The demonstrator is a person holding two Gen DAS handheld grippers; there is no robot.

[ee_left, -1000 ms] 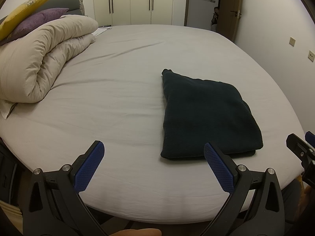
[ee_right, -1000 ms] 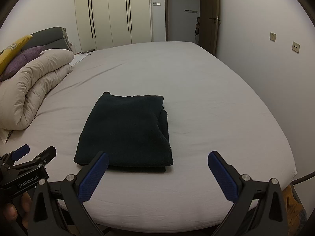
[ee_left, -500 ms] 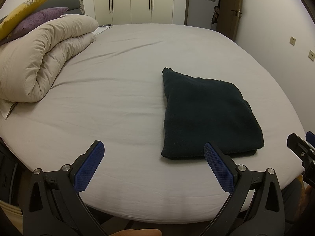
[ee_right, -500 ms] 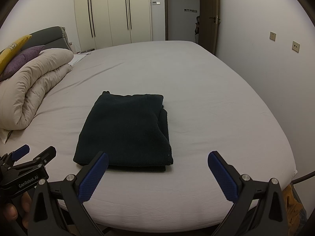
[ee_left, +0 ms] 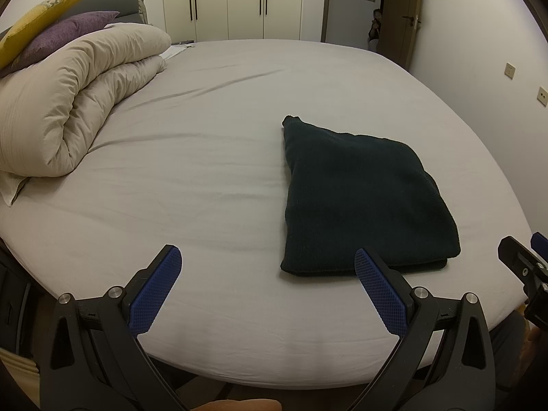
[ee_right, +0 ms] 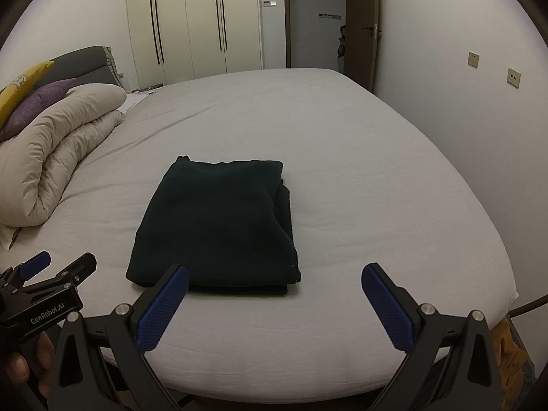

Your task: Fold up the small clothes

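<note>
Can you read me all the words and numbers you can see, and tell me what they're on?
"GenRobot.AI": white letters on the side of the left gripper, seen in the right wrist view.
The small wall panel beside the wardrobe: too small to read.
The dark strip on the hallway wall: too blurred to read.
The folded cloth and the bed show no words.

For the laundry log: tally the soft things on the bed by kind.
Folded dark garment: 1
Rolled beige duvet: 1
Cushions: 2, one yellow, one purple
Total: 4
</note>
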